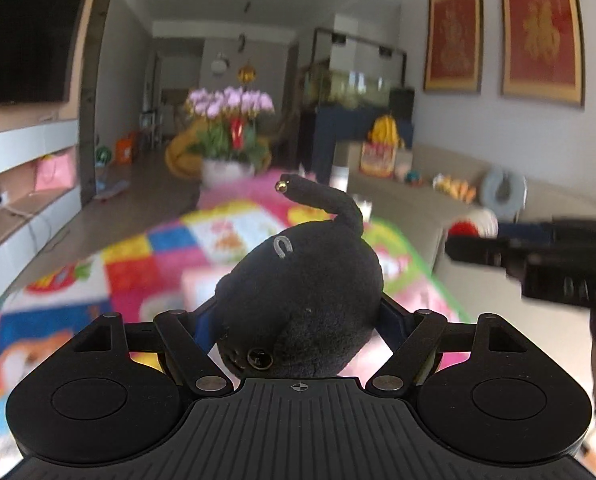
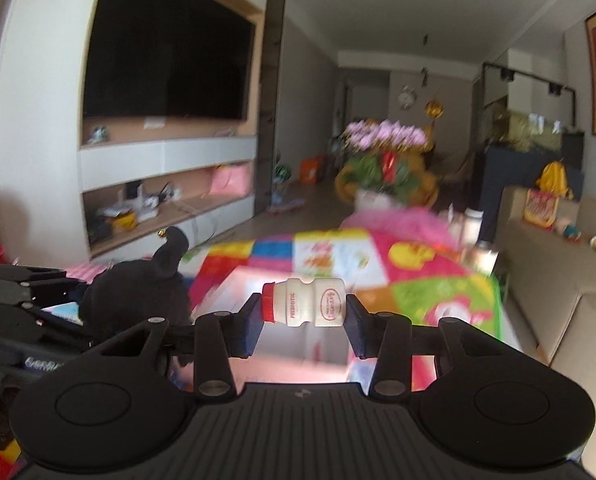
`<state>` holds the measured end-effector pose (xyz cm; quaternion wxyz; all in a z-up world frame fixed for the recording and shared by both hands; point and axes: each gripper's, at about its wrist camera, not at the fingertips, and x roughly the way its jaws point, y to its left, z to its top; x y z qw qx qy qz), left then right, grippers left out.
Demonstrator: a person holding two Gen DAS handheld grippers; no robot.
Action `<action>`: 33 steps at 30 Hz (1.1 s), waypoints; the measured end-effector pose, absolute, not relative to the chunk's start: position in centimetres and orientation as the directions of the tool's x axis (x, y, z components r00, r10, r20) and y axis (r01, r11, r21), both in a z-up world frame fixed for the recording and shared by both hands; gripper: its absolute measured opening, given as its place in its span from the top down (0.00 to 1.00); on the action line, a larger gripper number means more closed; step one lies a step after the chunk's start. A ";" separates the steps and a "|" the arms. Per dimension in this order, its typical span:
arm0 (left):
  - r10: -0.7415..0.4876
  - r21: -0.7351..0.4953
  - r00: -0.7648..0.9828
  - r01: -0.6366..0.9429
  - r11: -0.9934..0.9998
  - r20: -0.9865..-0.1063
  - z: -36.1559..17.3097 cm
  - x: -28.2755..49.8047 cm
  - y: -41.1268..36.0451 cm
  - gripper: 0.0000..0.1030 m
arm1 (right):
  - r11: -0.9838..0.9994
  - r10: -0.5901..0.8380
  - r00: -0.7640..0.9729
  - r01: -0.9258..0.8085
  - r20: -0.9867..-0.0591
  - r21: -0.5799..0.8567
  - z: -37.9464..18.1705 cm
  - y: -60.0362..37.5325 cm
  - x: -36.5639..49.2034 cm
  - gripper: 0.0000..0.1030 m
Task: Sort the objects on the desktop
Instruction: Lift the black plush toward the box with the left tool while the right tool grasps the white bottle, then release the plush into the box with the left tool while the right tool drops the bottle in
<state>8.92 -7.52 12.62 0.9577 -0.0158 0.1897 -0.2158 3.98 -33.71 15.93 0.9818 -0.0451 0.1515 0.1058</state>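
My left gripper (image 1: pixel 298 320) is shut on a black plush toy (image 1: pixel 302 292) with a curved tail tipped by a small gold bell, held up in the air. My right gripper (image 2: pixel 304 322) is shut on a small white probiotic drink bottle (image 2: pixel 304 302) with a red cap, held sideways between the fingers, cap to the left. In the right wrist view the plush toy (image 2: pixel 134 292) and the left gripper (image 2: pixel 26 320) show at the left. In the left wrist view the right gripper (image 1: pixel 538 260) shows at the right edge.
A table with a bright patchwork cloth (image 1: pixel 146 264) lies below and ahead, also in the right wrist view (image 2: pixel 378 264). A flower pot (image 1: pixel 228 132) stands at its far end. A beige sofa (image 1: pixel 478 208) runs along the right, a TV wall (image 2: pixel 166 48) on the left.
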 end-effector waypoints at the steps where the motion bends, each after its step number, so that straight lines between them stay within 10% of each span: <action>1: -0.432 -0.137 0.832 0.411 0.901 -0.349 12.8 10.7 -7.7 0.11 | 0.974 0.194 0.934 -0.219 -0.300 -0.053 16.4 -33.7 5.3 0.59; 16: -0.213 -0.006 0.843 0.242 0.970 -0.494 5.9 4.6 -1.1 0.01 | 0.976 0.217 0.907 -0.190 -0.361 0.109 15.4 -34.2 15.0 0.33; 33: 0.057 -0.143 0.796 -0.178 0.974 -0.602 0.4 0.9 8.5 0.00 | 0.862 0.334 0.768 -0.484 -0.547 -0.152 3.8 -20.4 5.4 0.06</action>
